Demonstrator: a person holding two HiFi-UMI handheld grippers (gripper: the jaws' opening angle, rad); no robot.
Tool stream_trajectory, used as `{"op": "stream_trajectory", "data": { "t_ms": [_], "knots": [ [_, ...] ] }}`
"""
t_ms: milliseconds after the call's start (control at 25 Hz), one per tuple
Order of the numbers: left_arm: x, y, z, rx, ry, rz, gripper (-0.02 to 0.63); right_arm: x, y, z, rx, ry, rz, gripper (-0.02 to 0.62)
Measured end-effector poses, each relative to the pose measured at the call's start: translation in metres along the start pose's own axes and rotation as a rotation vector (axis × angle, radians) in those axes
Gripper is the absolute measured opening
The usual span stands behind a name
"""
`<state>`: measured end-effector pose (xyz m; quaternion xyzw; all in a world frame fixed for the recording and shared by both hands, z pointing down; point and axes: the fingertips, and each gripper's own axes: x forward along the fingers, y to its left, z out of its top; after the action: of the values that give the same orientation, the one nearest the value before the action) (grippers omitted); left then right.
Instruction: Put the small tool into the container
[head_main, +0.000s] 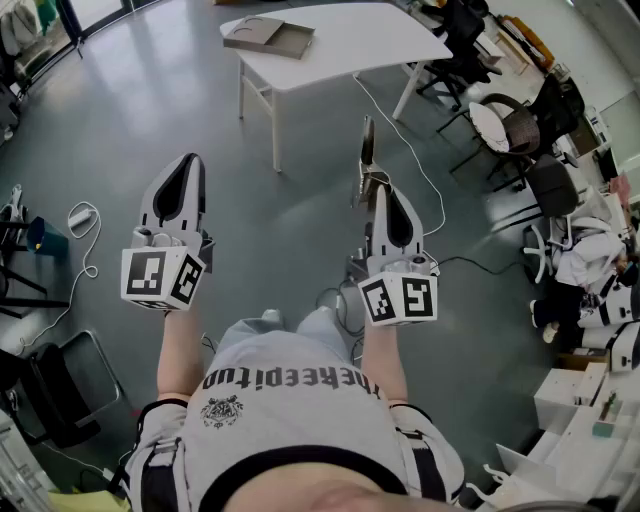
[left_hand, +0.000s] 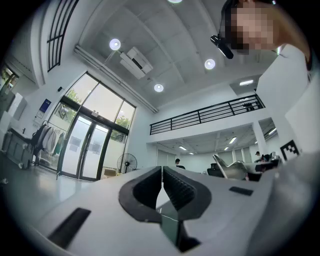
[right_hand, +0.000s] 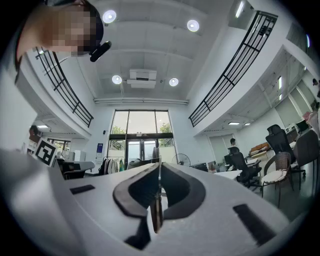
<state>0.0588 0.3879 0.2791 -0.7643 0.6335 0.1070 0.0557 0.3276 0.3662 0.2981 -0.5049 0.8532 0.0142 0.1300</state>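
We pinch a thin, flat grey metal tool (head_main: 367, 150) in our right gripper (head_main: 379, 185). The jaws are pressed together on it, and the tool sticks out past their tips. Our left gripper (head_main: 189, 165) has its jaws pressed together too, with nothing between them.

A flat brown open box (head_main: 268, 37) lies on the white table (head_main: 350, 45), well ahead of us. We think this is the container.

To do this well, we should squeeze firmly so the thin tool does not slip. We should bring it right over the open part of the box, go down low, and only then let go.

We hold both grippers out in front of our body, side by side and apart, pointing forward over the grey floor (head_main: 150, 110).
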Motion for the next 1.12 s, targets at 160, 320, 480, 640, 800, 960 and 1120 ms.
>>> {"op": "stream_trajectory", "data": {
  "t_ms": [160,320,480,640,800,960,1120],
  "knots": [
    [-0.006,0.001,0.003,-0.024,-0.012,-0.017,0.012,-0.005,0.007,0.001,0.003,0.004,-0.005,0.006],
    [-0.006,0.002,0.006,-0.027,-0.004,-0.015,0.012,-0.002,0.009,0.002,0.006,0.001,-0.003,0.006],
    [-0.004,0.004,0.006,-0.032,-0.003,-0.018,0.012,0.001,0.011,0.003,0.002,0.003,-0.003,0.006],
    [-0.001,0.004,0.008,-0.033,-0.003,-0.021,0.012,0.006,0.011,0.003,0.008,0.003,0.003,0.006],
    [-0.003,0.013,0.010,-0.026,-0.014,-0.026,0.012,0.011,0.017,0.002,0.022,-0.004,0.001,0.006],
    [0.001,0.023,0.007,-0.044,-0.012,-0.023,0.012,0.016,0.021,-0.005,0.021,0.014,0.000,0.006],
    [0.015,0.014,0.004,-0.047,0.021,-0.039,0.012,0.025,0.011,-0.009,0.028,0.032,-0.006,0.006]
  ]
}}
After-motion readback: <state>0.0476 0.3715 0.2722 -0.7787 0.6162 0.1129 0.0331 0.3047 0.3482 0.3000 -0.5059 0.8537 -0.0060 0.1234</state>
